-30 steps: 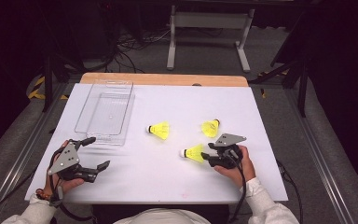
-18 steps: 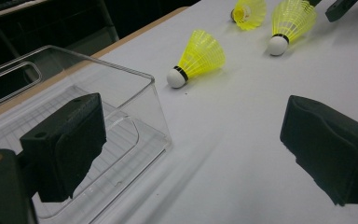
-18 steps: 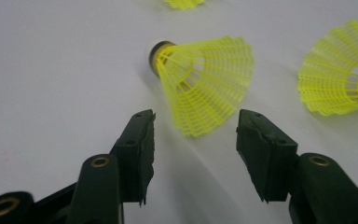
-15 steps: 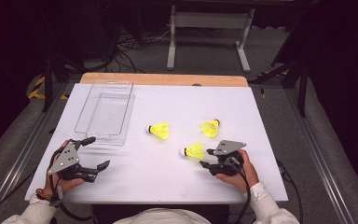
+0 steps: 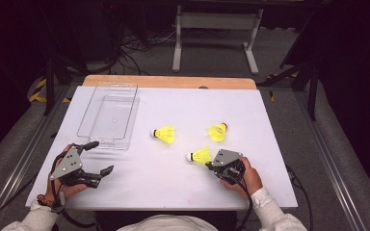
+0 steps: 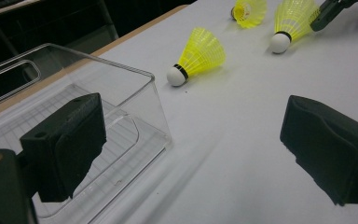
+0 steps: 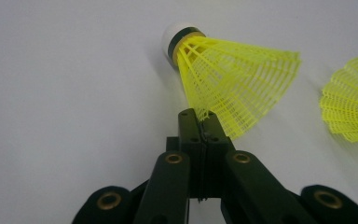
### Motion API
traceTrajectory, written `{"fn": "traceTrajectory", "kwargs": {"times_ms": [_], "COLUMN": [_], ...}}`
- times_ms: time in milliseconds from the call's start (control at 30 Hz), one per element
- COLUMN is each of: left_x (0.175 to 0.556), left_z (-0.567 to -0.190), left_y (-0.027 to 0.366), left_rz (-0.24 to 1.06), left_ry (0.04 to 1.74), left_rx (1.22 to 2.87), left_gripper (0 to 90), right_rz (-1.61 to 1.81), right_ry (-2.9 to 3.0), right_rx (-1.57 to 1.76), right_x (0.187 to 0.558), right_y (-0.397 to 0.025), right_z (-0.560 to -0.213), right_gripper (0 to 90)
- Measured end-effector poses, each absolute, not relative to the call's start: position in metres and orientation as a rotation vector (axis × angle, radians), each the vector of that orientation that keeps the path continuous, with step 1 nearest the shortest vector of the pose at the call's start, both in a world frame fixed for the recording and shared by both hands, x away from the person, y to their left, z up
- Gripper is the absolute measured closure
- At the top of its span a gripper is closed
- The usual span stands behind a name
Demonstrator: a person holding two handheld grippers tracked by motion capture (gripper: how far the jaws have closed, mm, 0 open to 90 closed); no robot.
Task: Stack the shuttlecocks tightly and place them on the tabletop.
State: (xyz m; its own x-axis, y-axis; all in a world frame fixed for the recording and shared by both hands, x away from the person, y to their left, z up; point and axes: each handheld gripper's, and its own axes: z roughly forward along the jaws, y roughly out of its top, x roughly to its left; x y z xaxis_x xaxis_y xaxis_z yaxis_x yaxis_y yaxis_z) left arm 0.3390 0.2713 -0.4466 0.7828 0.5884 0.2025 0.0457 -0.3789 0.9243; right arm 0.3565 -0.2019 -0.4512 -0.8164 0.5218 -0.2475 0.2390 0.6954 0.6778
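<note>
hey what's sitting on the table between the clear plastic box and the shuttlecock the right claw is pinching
One loose yellow shuttlecock lies there, cork toward the box, in the high view. The right claw grips the nearer shuttlecock by its skirt edge.

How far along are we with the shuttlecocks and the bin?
Nothing is done: the clear bin is empty. In hand: the right gripper is shut on the skirt edge of the nearest shuttlecock, which appears to lie on the table. Left: the other two shuttlecocks lie loose on the table. The left gripper is open beside the bin, holding nothing.
</note>
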Motion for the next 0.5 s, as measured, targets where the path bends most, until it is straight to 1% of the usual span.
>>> {"fn": "traceTrajectory", "kwargs": {"times_ms": [500], "left_x": [0.3393], "left_z": [-0.4465], "left_y": [0.2718], "left_rz": [0.629], "left_ry": [0.48], "left_rx": [1.89], "left_gripper": [7.7], "right_rz": [0.984], "right_ry": [2.393], "right_rx": [0.614], "right_x": [0.3551], "right_y": [-0.2038], "right_z": [-0.4437], "right_gripper": [90.0]}}
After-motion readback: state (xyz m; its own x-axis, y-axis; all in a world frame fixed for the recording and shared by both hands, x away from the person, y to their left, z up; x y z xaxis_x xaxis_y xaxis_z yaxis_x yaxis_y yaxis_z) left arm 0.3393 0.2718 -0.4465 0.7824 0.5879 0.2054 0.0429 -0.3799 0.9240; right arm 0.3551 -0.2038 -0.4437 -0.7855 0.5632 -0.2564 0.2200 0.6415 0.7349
